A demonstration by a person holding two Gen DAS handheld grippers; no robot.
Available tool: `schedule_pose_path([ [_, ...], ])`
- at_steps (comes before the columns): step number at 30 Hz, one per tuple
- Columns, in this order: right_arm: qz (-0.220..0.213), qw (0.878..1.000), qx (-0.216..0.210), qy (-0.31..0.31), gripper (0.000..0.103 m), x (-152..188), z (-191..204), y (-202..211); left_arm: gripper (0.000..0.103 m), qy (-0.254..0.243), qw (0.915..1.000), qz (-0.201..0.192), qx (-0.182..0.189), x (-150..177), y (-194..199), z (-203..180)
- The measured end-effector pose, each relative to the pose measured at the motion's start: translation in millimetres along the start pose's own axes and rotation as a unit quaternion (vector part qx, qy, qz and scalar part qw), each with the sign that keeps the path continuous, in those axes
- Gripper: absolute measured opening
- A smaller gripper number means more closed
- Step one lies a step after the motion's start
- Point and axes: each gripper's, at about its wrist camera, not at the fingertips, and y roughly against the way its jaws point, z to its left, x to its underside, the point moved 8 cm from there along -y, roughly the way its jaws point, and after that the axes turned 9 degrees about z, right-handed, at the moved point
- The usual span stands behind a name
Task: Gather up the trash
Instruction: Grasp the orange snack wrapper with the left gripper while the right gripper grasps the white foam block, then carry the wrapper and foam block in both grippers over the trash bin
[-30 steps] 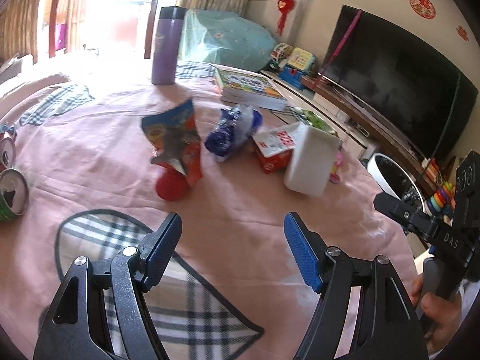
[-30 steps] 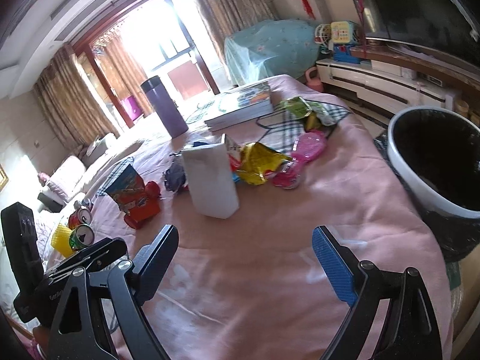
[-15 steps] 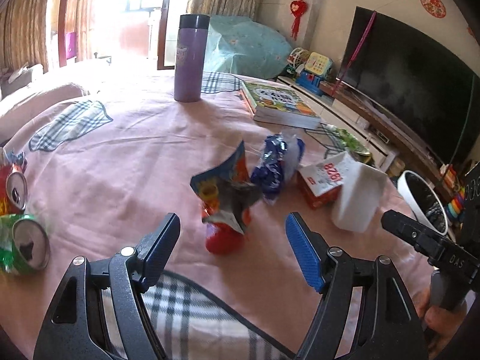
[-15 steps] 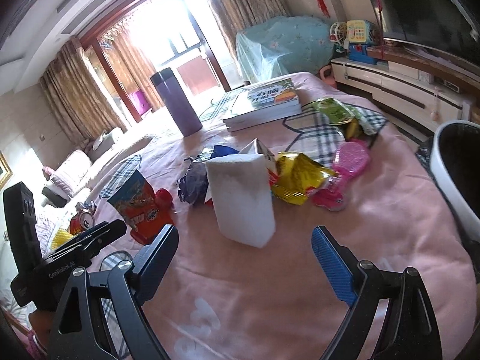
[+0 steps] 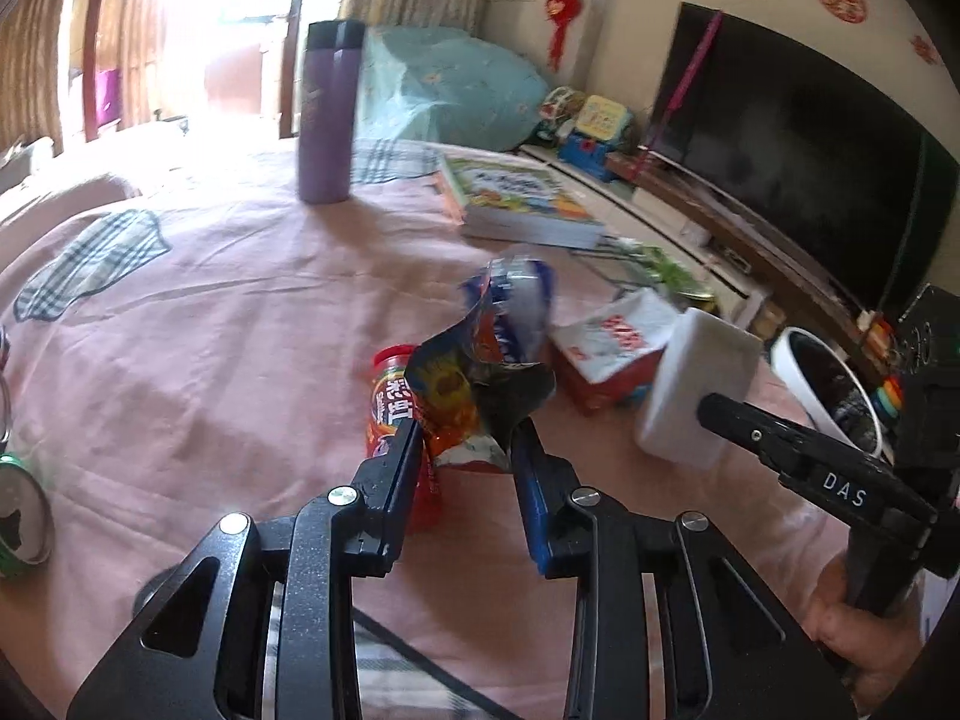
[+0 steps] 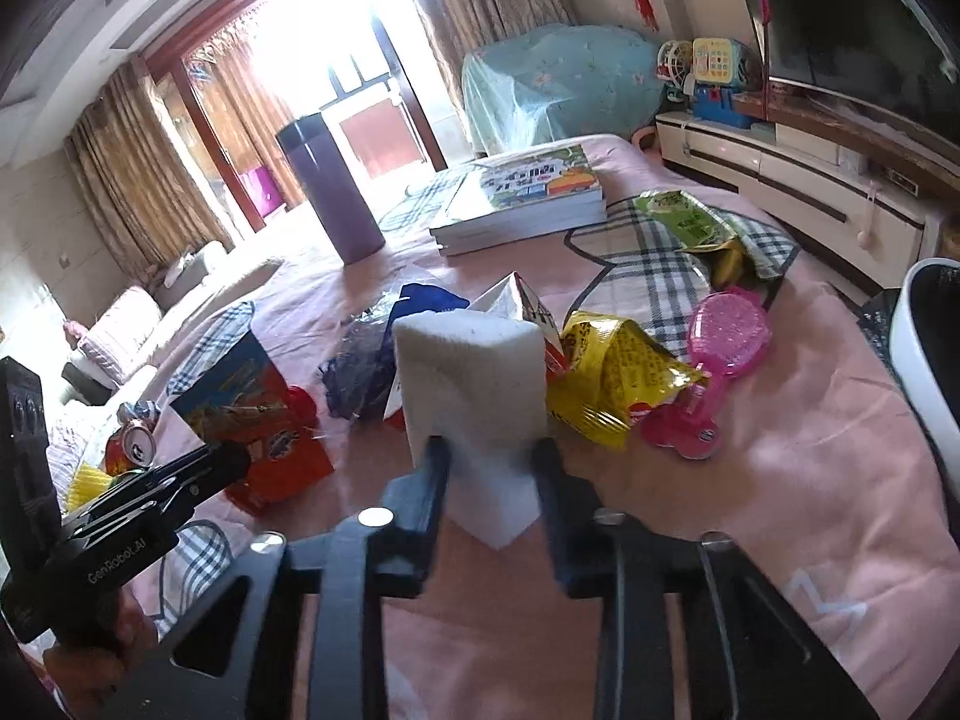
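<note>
My left gripper (image 5: pixel 465 441) is shut on an orange and blue snack bag (image 5: pixel 474 396), which stands beside a red can (image 5: pixel 390 402) on the pink cloth. My right gripper (image 6: pixel 489 462) is shut on a white foam block (image 6: pixel 474 378); the block also shows in the left wrist view (image 5: pixel 690 384). The snack bag also shows in the right wrist view (image 6: pixel 252 414). A white trash bin with a black liner (image 6: pixel 924 348) stands at the right edge of the table. A blue wrapper (image 6: pixel 366 360), a yellow bag (image 6: pixel 612 378) and a red and white carton (image 5: pixel 606 348) lie behind.
A purple flask (image 5: pixel 327 114) and a stack of books (image 6: pixel 522 198) stand at the back. A pink plastic toy (image 6: pixel 720 348) and a green packet (image 6: pixel 684 222) lie right. Crushed cans (image 5: pixel 18 516) lie at the left. A television (image 5: pixel 792 156) is beyond the table.
Both grippers moved forward and closed: the left onto the snack bag, the right onto the white foam block. Both were open and apart from these things before.
</note>
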Motion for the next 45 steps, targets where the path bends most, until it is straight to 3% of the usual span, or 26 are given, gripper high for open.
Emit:
schedule_pose_path([
  [9, -0.035, 0.999, -0.016, -0.007, 0.025, 10.5, -24.2, 54.4, 0.029, -0.036, 0.9981, 0.002, 0.049, 10.5, 15.5, -60.0],
  [19, -0.064, 0.996, 0.020, -0.052, 0.025, 25.4, -85.8, 105.1, 0.029, -0.086, 0.9910, 0.010, 0.102, 16.5, 16.9, -137.4],
  [29, -0.089, 0.990, 0.051, -0.100, 0.025, 34.8, -145.2, 141.6, 0.029, -0.119, 0.9842, 0.022, 0.129, 22.6, 7.9, -195.4],
  [45, -0.112, 0.978, 0.103, -0.144, 0.026, 28.1, -221.5, 173.4, 0.029, -0.159, 0.9741, 0.022, 0.159, 2.6, -11.1, -286.1],
])
